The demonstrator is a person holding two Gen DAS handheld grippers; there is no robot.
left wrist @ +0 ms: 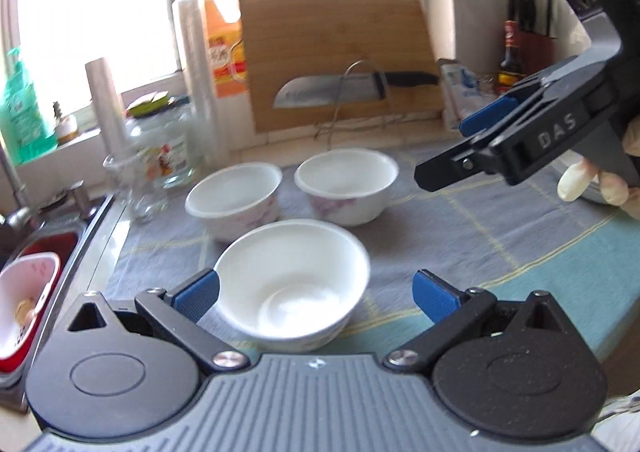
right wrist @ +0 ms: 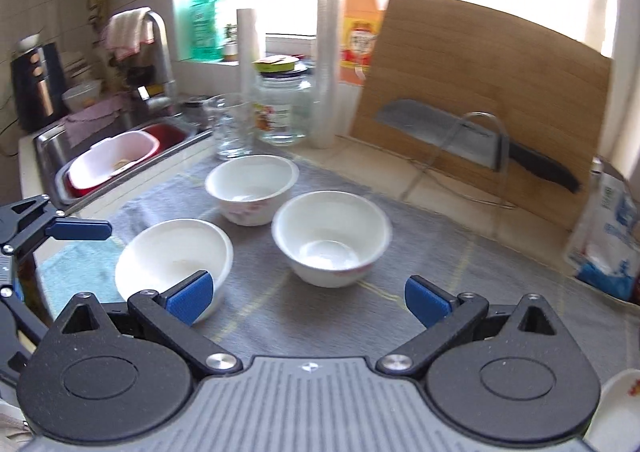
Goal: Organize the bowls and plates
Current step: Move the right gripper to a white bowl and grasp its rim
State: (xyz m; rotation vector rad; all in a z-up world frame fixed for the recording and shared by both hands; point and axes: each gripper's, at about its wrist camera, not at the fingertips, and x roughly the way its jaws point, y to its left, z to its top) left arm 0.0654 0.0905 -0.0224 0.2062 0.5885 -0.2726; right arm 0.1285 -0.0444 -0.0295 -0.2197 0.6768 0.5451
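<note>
Three white bowls stand on a grey checked cloth (left wrist: pixel 460 236). The near bowl (left wrist: pixel 294 282) sits just ahead of my left gripper (left wrist: pixel 316 294), whose blue pads stand wide apart, one at the bowl's left rim. The back left bowl (left wrist: pixel 236 200) and back right bowl (left wrist: pixel 346 184) stand side by side behind it. My right gripper (right wrist: pixel 306 298) is open and empty above the cloth; it also shows in the left wrist view (left wrist: pixel 456 144). In the right wrist view the bowls are the near left one (right wrist: pixel 174 256), the far one (right wrist: pixel 252 186) and the right one (right wrist: pixel 330 236).
A sink (right wrist: pixel 60 148) with a pink tub (right wrist: pixel 114 156) lies left of the cloth. A glass (right wrist: pixel 232 124), jar (right wrist: pixel 284 108), cup stack (right wrist: pixel 328 64) and orange jug (right wrist: pixel 362 24) stand behind. A cutting board (right wrist: pixel 480 100) with a knife (right wrist: pixel 472 140) leans at the back. A white dish edge (right wrist: pixel 616 408) lies at right.
</note>
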